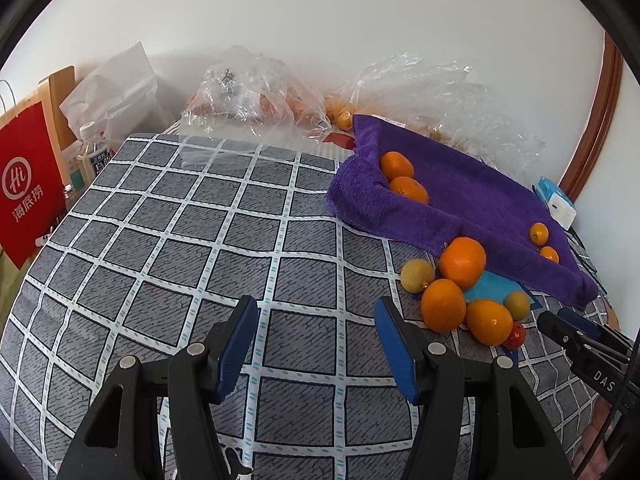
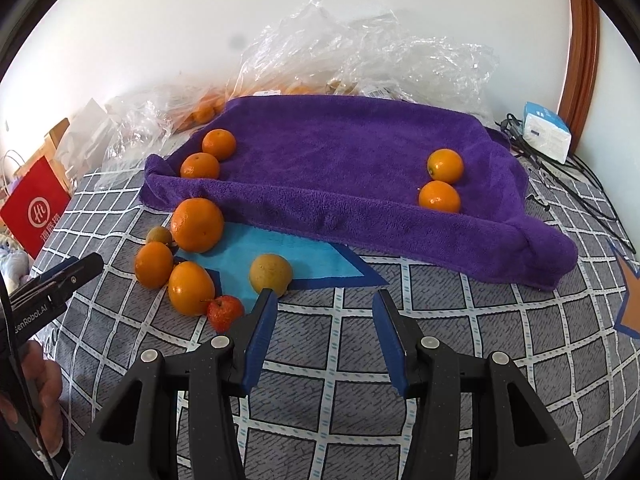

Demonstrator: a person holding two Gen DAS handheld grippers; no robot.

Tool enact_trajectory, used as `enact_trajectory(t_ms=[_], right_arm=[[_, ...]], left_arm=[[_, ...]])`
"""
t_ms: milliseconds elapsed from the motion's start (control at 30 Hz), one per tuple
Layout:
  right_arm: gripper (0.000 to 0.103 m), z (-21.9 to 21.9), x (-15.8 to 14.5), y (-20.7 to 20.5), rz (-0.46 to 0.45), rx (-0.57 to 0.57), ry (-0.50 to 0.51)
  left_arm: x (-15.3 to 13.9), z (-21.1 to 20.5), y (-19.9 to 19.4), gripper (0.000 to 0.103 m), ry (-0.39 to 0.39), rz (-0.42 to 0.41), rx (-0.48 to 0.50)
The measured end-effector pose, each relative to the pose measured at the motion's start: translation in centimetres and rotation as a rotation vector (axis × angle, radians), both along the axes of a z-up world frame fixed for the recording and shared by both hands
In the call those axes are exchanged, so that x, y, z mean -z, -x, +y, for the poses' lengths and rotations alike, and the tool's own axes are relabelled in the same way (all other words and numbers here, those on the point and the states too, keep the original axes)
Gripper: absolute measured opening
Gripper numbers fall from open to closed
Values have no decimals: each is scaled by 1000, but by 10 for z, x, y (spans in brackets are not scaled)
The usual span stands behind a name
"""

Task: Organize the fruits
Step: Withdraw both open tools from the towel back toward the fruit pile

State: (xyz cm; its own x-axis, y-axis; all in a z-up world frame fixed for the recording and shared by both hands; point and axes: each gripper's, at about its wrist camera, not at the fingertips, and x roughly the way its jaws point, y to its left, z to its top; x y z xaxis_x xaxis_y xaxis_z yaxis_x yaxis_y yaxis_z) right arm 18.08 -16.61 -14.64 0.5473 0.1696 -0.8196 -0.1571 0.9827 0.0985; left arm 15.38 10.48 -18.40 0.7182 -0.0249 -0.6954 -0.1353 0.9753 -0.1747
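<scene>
A loose pile of fruit lies in front of the purple towel (image 2: pixel 340 160): a big orange (image 2: pixel 197 225), two more oranges (image 2: pixel 153 265) (image 2: pixel 190 288), a small red fruit (image 2: pixel 225 312), a small greenish fruit (image 2: pixel 159 235) and a yellow-brown fruit (image 2: pixel 271 274). On the towel (image 1: pixel 480 200), two oranges (image 2: pixel 219 144) sit at its left end and two (image 2: pixel 445 166) at its right. My right gripper (image 2: pixel 324 296) is open and empty, with its left fingertip just in front of the yellow-brown fruit. My left gripper (image 1: pixel 316 304) is open and empty over bare cloth, left of the pile (image 1: pixel 463 262).
Clear plastic bags (image 1: pixel 256 96) (image 2: pixel 360 52) holding more fruit line the wall behind the towel. A red paper bag (image 1: pixel 24 184) and a bottle (image 1: pixel 94 148) stand at the far left. A white-and-blue box (image 2: pixel 546 136) and black cables (image 2: pixel 576 184) lie at the right. A hand (image 2: pixel 40 380) holds the left gripper.
</scene>
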Motion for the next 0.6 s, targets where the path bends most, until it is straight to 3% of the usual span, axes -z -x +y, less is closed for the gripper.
enact_trajectory(t_ms=[600], right_arm=[[48,13,-4,-8,-12,-43,-58]], left_arm=[[0,-3,1,59,11,-5,16]])
